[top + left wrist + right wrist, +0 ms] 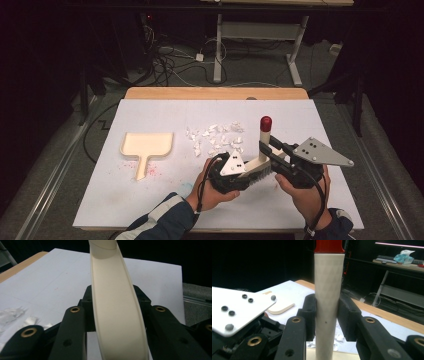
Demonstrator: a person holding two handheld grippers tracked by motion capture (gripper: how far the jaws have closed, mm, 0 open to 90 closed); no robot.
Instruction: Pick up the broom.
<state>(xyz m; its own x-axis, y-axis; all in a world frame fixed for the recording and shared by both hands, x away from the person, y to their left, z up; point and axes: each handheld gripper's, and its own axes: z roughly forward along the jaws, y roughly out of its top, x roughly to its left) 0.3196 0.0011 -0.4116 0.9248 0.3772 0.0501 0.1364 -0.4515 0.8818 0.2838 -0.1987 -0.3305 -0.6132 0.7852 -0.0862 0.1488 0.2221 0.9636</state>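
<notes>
- Nearest the person, two hands reached in over the front edge of the white tabletop (125, 200), each holding a claw.
- The left claw (243, 172) was clamped on the cream head of a brush (256, 167); in the left gripper view the brush's broad cream back (115, 315) ran up between the two black jaws, which pressed on it from both sides.
- The right claw (267, 148) was clamped on the brush's handle; the right gripper view showed the pale handle (327, 297) standing upright between the pads, its red cap (329, 245) at the top.
- The brush was thus held by both claws near the front middle of the tabletop, bristles down, the red tip (266, 122) pointing up.
- Just beyond the brush lay a scatter of white paper scraps (215, 136).
- To the left of the scraps, well apart from the claws, a cream dustpan (146, 145) lay flat, its handle pointing toward the person.
- Beyond the tabletop's wooden far edge, cables (170, 60) ran across the floor.
</notes>
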